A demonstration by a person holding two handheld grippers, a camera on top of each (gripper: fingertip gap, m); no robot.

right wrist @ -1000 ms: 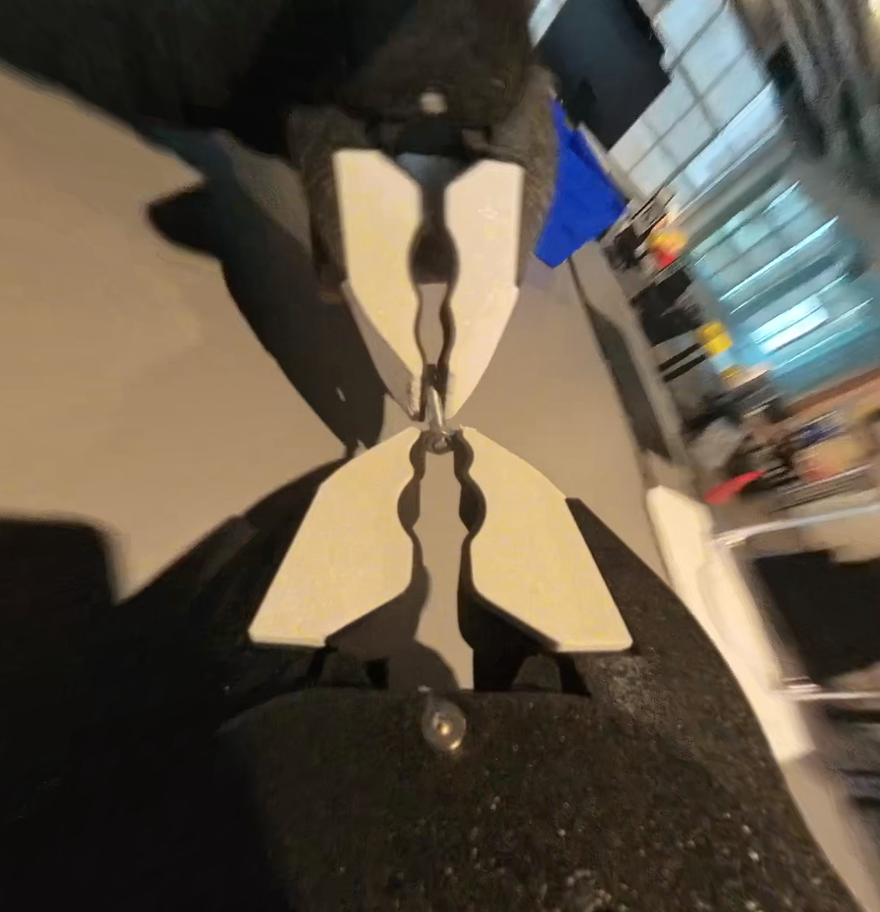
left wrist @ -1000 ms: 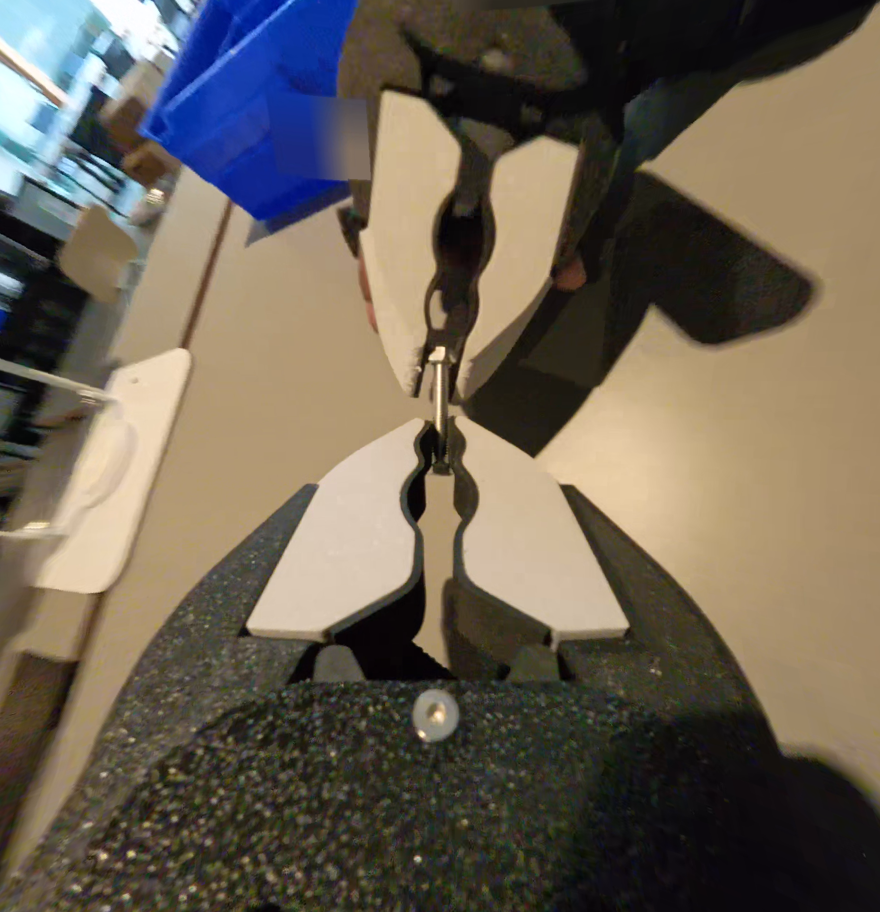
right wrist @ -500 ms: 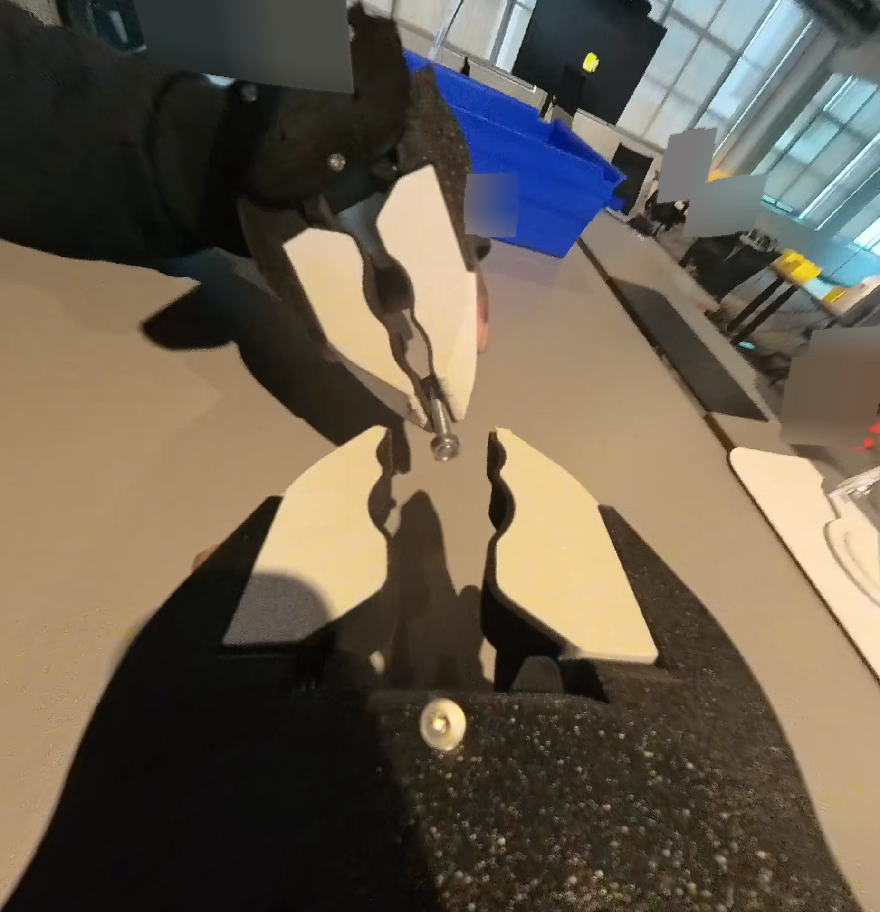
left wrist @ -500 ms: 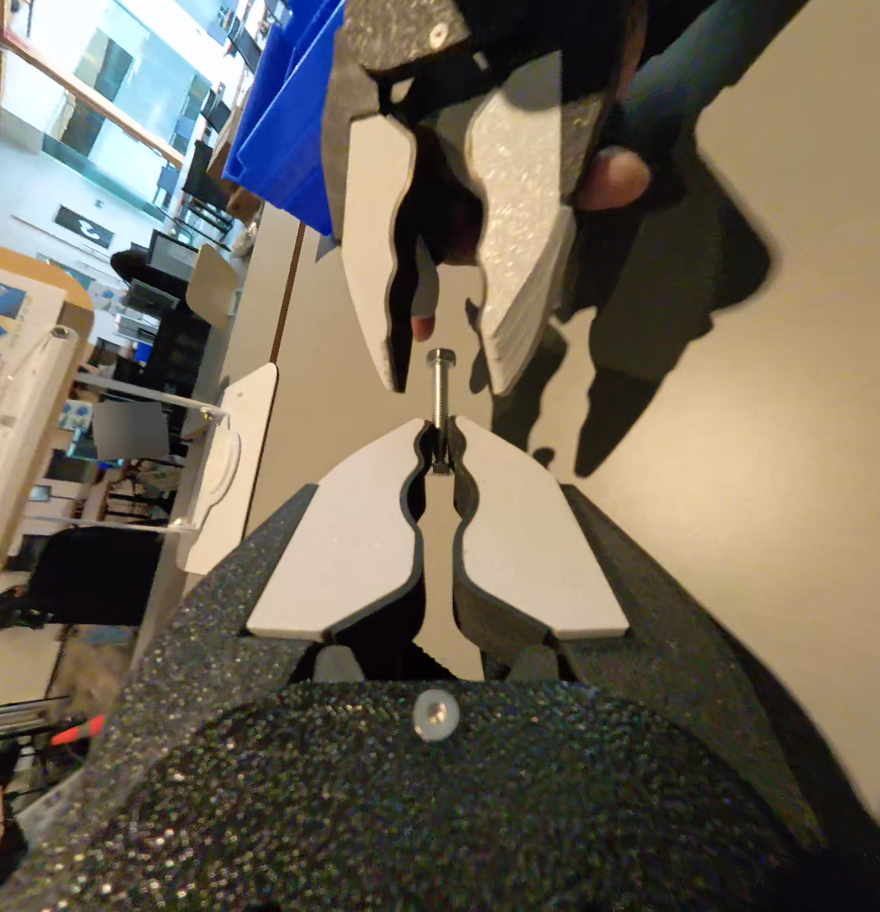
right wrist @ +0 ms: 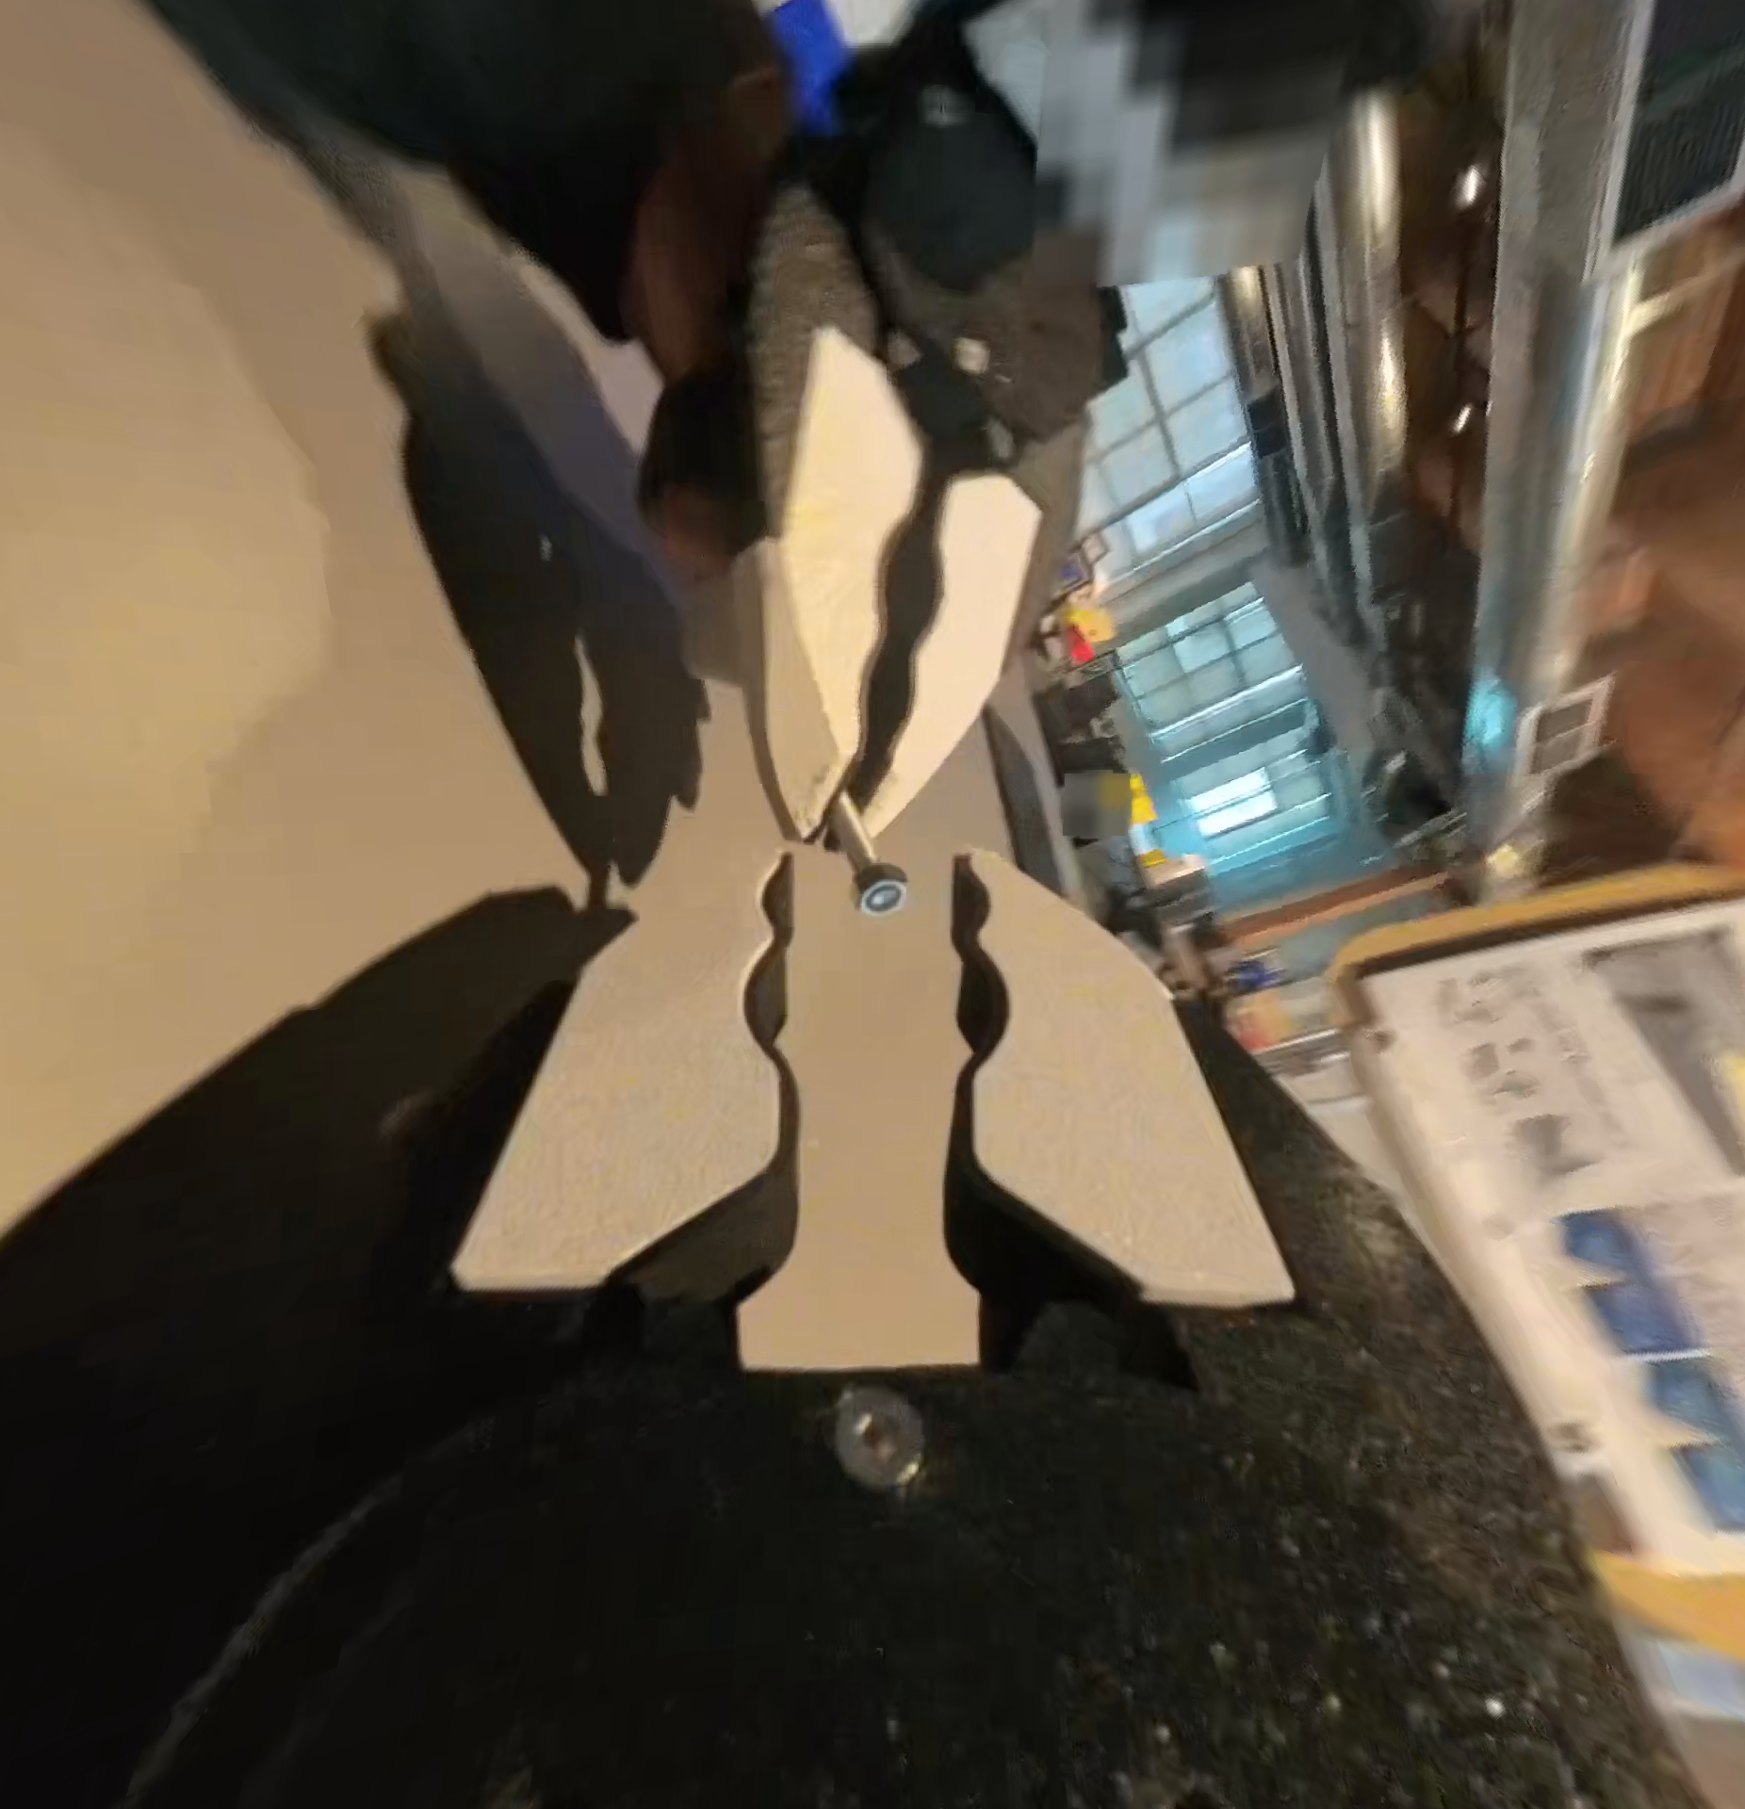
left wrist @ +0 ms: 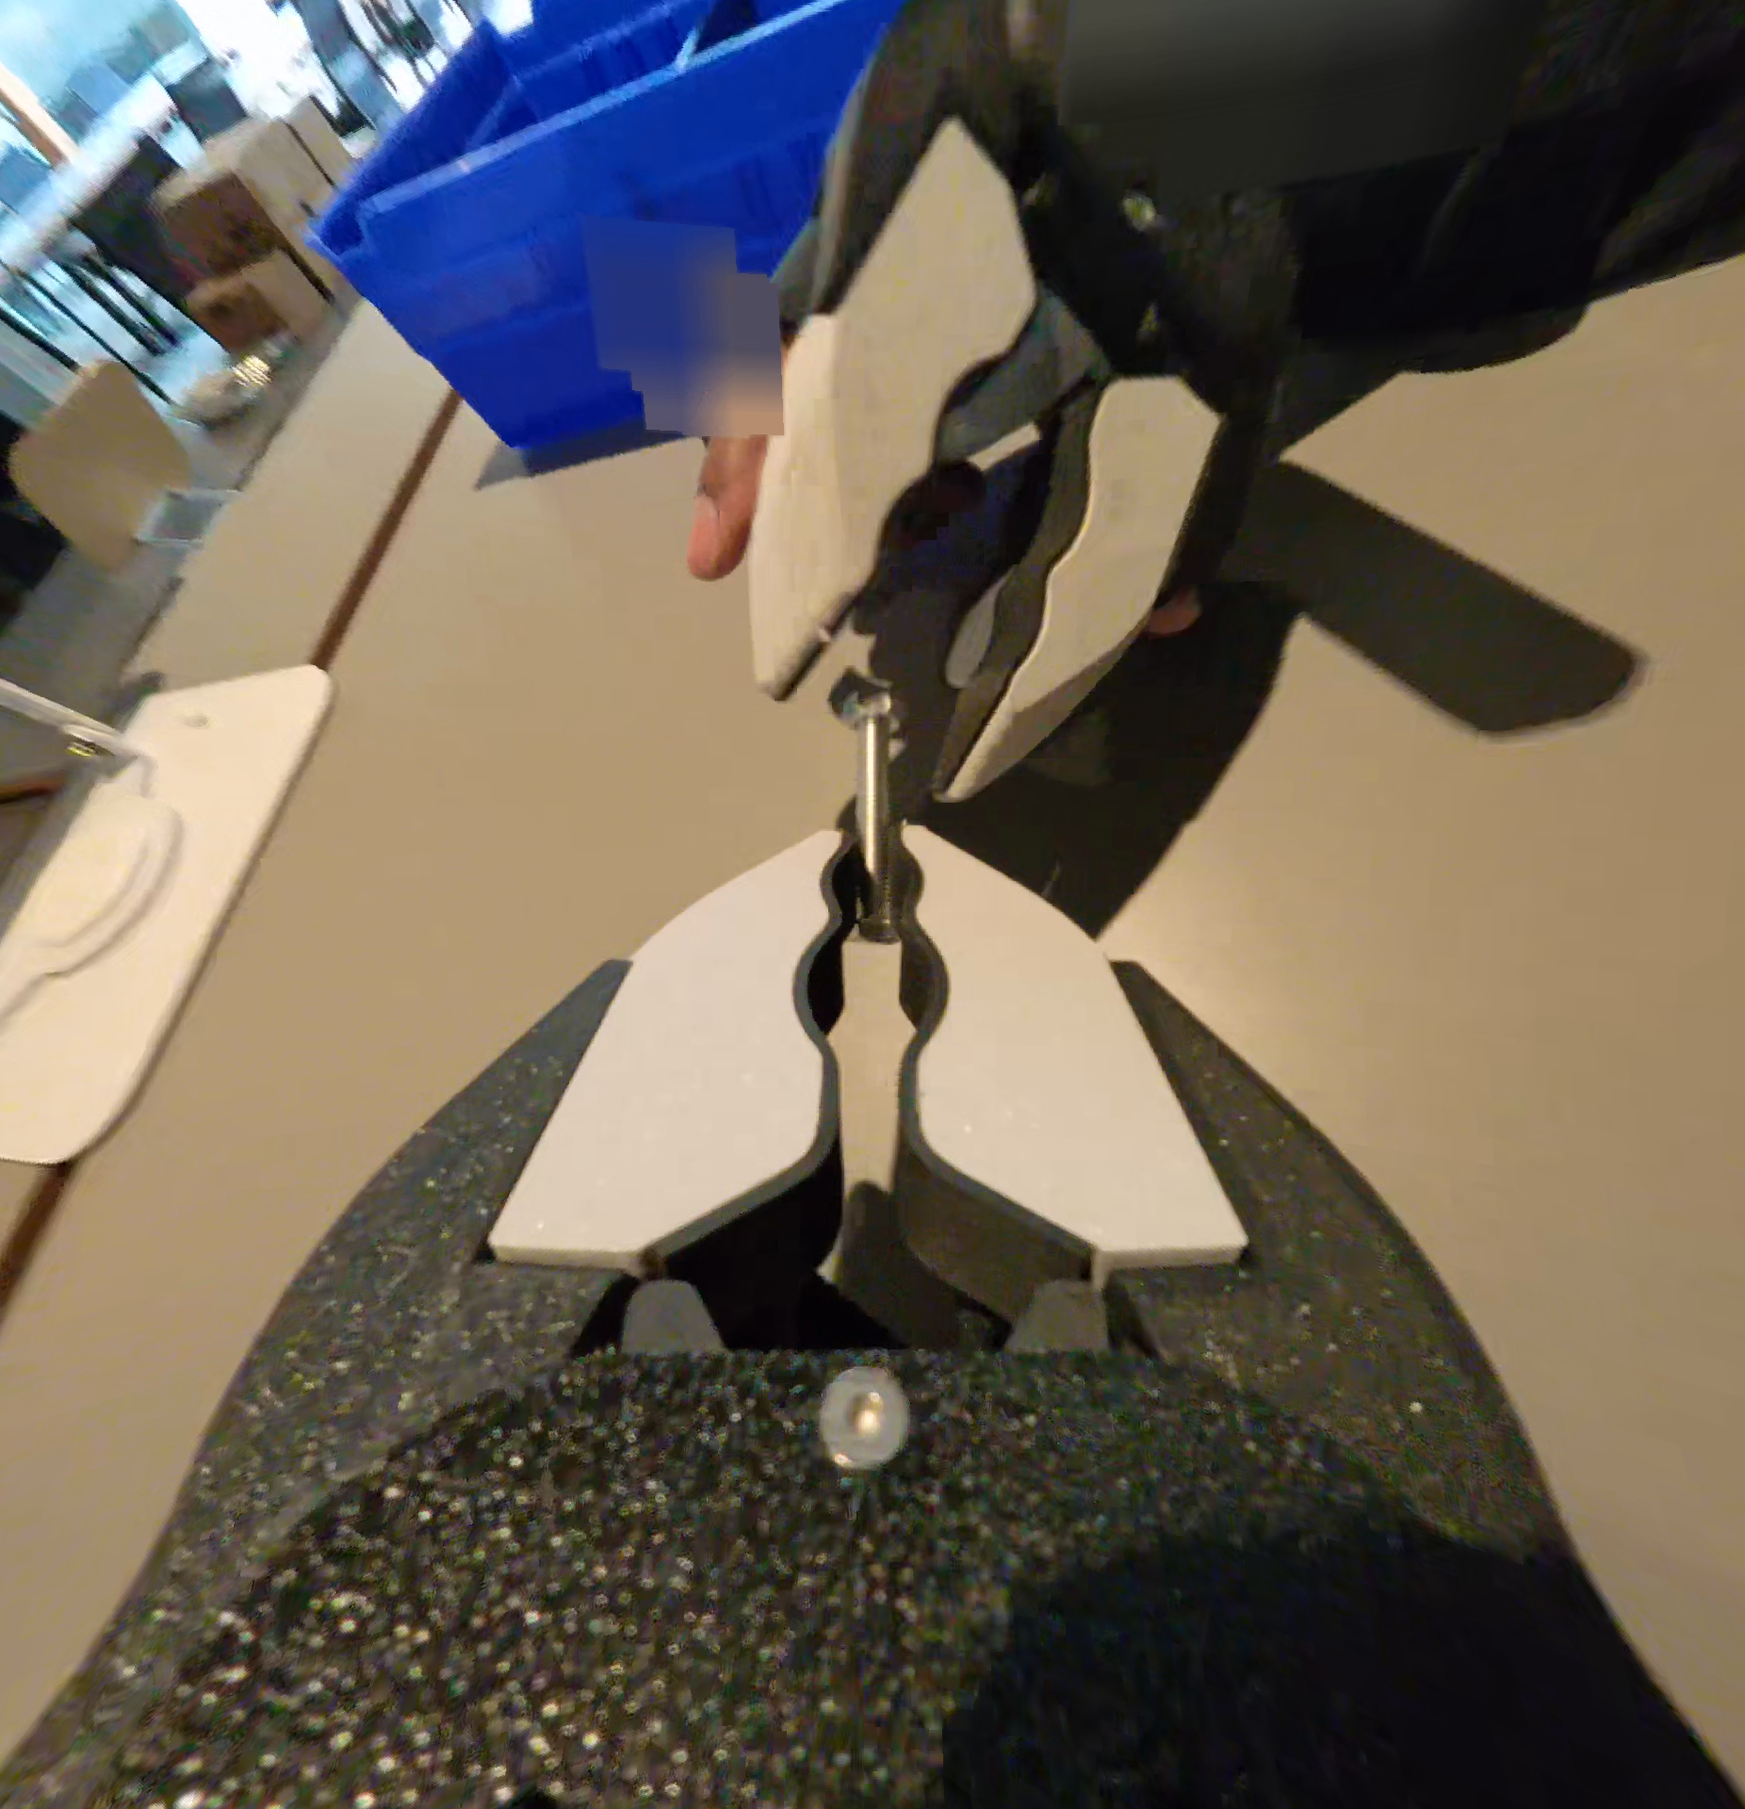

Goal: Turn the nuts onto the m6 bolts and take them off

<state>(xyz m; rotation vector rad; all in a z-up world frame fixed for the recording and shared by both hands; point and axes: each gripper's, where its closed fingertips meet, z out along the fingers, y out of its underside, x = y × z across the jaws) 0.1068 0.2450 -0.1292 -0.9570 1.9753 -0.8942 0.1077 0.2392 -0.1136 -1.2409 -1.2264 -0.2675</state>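
Since half a second ago my right gripper (right wrist: 873, 861) has rolled and closed in on the bolt (left wrist: 873, 812) head, jaws still spread and empty. My left gripper (left wrist: 873, 861) stays clamped on the threaded end of the bolt, which juts forward from its tips toward the right one. Behind them sits a blue bin (left wrist: 555, 225).

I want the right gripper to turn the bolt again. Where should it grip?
Probably the head, the only free end: the left gripper pinches the bolt near its other end. Bring the open right gripper in along the shaft, one finger on each side of the head.
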